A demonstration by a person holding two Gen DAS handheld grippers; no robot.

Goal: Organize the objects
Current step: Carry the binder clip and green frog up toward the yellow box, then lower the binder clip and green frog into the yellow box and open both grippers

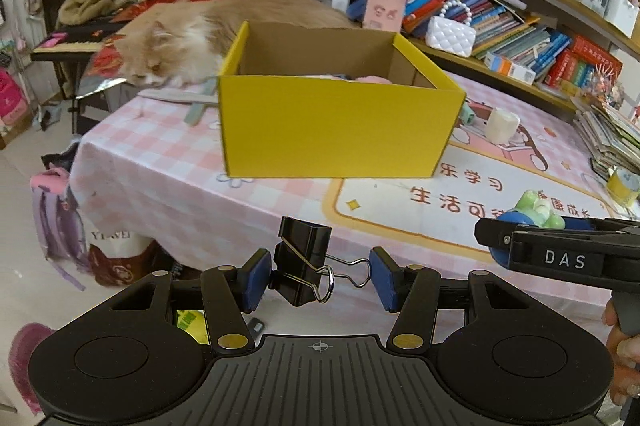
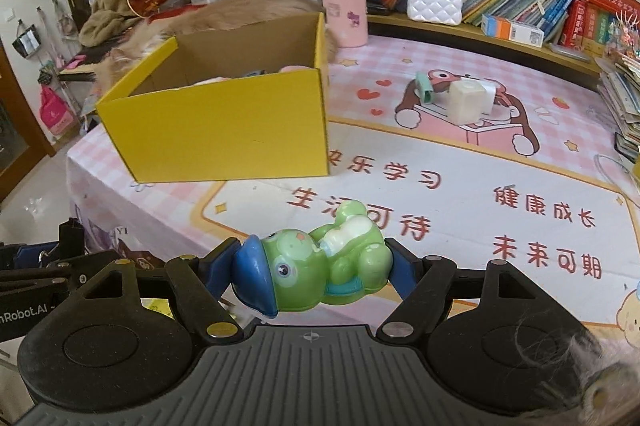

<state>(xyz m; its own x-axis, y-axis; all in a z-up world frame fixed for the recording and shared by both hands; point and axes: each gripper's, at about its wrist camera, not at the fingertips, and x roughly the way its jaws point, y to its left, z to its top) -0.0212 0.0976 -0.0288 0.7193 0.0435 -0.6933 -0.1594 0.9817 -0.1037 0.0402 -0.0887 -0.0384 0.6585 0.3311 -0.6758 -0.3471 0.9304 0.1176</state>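
At the near table edge: left gripper (image 1: 318, 276) clamped on a black binder clip (image 1: 306, 260); right gripper (image 2: 310, 268) clamped on a green toy (image 2: 320, 260). Beyond, yellow box (image 1: 332, 130) already holds items. Farther right, white cube (image 2: 466, 102) and teal clip (image 2: 424, 88) remain unsorted.

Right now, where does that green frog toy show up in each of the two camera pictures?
Left wrist: green frog toy at the right edge, low, behind the right gripper.
Right wrist: bottom centre, clamped sideways in the right gripper.
Shared landmark: the yellow box stands beyond it in both.
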